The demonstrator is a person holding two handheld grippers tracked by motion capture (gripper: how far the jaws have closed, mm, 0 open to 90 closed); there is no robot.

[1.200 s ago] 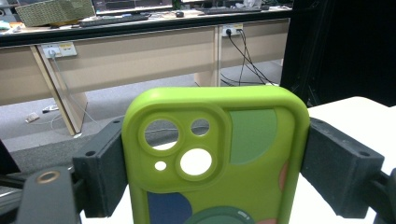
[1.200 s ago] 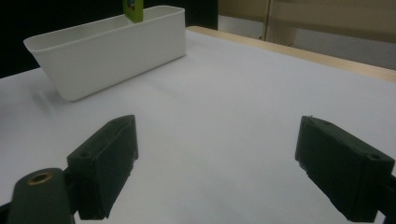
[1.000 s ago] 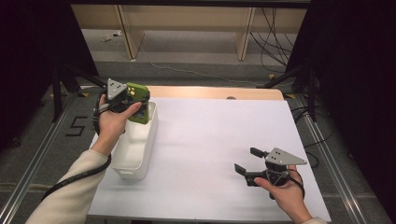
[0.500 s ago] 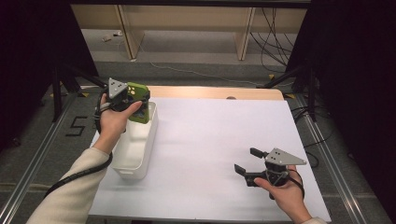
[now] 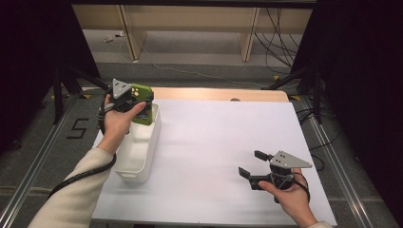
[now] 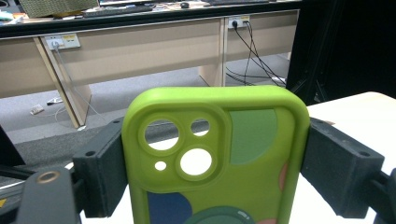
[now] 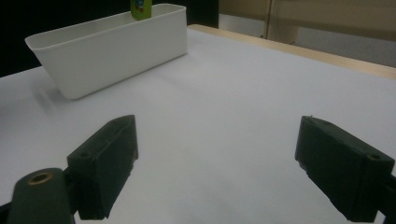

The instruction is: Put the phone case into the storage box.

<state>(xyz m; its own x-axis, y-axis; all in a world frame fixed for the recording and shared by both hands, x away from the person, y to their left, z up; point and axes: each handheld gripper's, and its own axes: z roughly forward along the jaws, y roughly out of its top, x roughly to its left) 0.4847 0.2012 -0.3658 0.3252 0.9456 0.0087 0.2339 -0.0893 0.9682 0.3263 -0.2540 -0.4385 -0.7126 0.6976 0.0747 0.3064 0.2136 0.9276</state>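
Left tongs (image 5: 141, 105) pinching the green phone case (image 6: 217, 158) hover unmoved over the white bin's (image 5: 142, 161) far end; right tongs (image 5: 250, 165) stay spread, so release seems next.

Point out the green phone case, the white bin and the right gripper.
green phone case (image 6: 219, 158): left gripper view, its back, beside the camera cutouts.
white bin (image 5: 135, 154): high view, its inner floor.
right gripper (image 5: 252, 164): high view, midway between its open jaws.

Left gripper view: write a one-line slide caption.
Left claw shut on a green phone case, camera cutouts facing the lens, desks and cables behind.
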